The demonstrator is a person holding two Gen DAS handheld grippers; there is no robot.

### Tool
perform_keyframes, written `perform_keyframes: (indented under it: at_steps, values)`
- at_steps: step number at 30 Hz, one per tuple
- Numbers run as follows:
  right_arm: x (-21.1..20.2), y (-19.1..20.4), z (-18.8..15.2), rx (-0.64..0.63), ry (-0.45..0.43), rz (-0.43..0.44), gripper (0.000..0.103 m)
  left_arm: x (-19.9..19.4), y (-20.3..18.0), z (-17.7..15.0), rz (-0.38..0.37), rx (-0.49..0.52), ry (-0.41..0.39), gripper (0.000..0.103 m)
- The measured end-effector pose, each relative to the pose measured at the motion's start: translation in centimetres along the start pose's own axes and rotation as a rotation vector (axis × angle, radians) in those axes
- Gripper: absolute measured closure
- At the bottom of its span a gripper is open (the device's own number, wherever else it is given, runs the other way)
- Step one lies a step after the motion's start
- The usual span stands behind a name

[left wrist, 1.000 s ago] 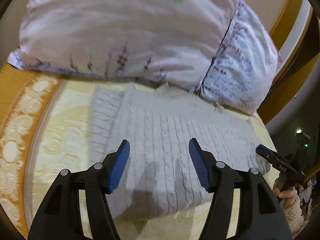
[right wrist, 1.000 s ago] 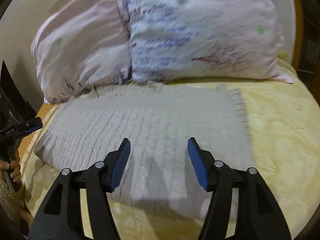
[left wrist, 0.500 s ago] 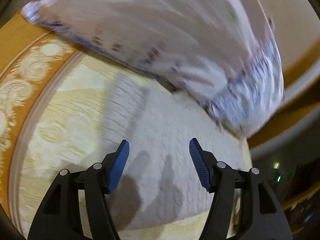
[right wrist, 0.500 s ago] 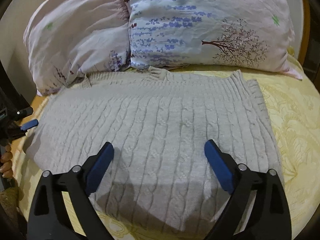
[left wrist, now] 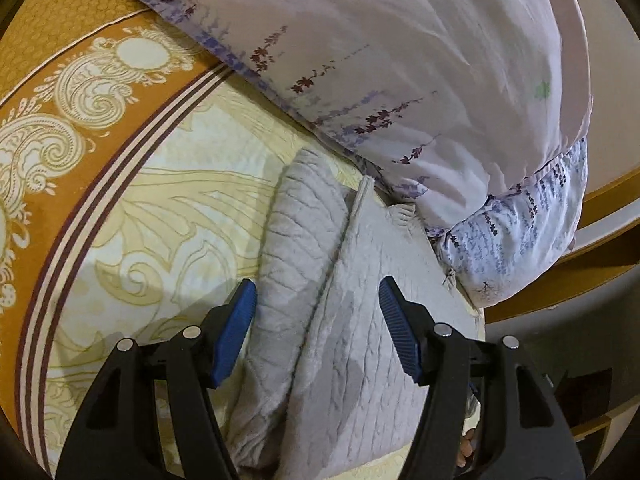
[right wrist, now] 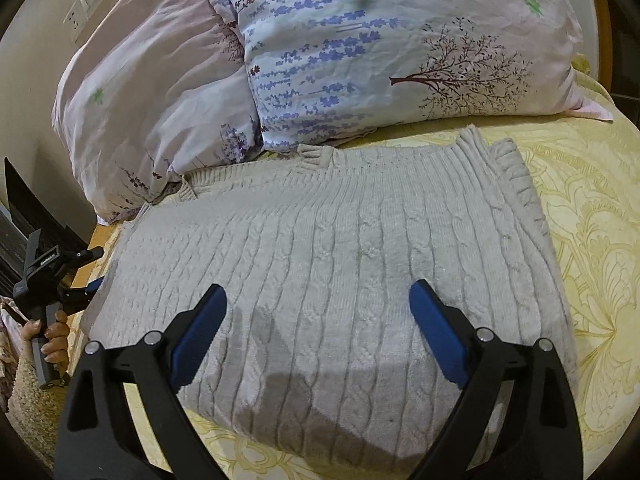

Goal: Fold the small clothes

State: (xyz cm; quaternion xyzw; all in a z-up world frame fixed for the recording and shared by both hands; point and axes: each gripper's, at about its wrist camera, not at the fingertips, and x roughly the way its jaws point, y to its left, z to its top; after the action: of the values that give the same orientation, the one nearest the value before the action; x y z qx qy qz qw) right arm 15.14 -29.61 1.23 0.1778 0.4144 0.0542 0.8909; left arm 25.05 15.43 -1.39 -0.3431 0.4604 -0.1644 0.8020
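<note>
Garment: one grey cable-knit sweater [right wrist: 332, 276] lies flat on the yellow patterned bedspread [right wrist: 592, 240], its collar end just against the two floral pillows [right wrist: 360, 52].
Fold state: judged partly folded. The body forms a neat rectangle, and the sleeve [left wrist: 296, 248] on one side lies alongside or over the body edge; whether it is tucked beneath I cannot tell.
Work left: judged at least one more fold across the body, then smoothing. No other clothes show in either view, so how many remain I cannot tell.
Left gripper [left wrist: 316, 324]: jaws apart, straddling the seam between sleeve and body near the hem; the pads press on nothing. Released.
Right gripper [right wrist: 316, 320]: jaws have just been opening and now stand wide above the lower middle of the sweater; only the flat knit lies beneath them, nothing pinched. Released.
Person: a hand [right wrist: 50, 334] shows at the left edge of the right wrist view, holding the other gripper's handle beside the bed.
Hazard: judged, the thick knit may spring open if folded without a firm crease.
</note>
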Motion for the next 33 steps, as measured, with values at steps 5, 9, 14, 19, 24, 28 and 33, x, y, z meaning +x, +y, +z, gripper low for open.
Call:
perform_keyframes:
  at_steps: [5,9,14,19,24,28,33]
  values:
    - [-0.3,-0.2,0.1,0.024,-0.003,0.020,0.010,0.9,-1.2,-0.6,0.014,0.023,-0.006,0.044]
    - [-0.5,-0.4,0.2,0.042,-0.003,0.036,0.010,1.8,-1.8,-1.1,0.024,0.016,0.001,0.064]
    - [-0.6,-0.4,0.3,0.051,0.002,0.051,0.010,2.0,-2.6,-1.2,-0.006,-0.009,0.001,0.079]
    - [-1.0,-1.0,0.5,0.088,0.003,0.090,0.010,1.7,-5.3,-1.2,-0.063,0.014,-0.017,0.082]
    - [-1.8,-1.5,0.7,0.111,0.002,0.124,0.010,1.7,-9.0,-1.5,-0.150,0.058,-0.021,0.083]
    - [-2.4,-1.9,0.9,0.113,-0.003,0.134,0.010,2.9,-12.2,-2.1,-0.207,0.098,-0.004,0.084]
    - [-3.4,-2.5,1.2,0.121,-0.025,0.137,0.010,5.3,-15.6,-3.4,-0.279,0.115,0.040,0.085]
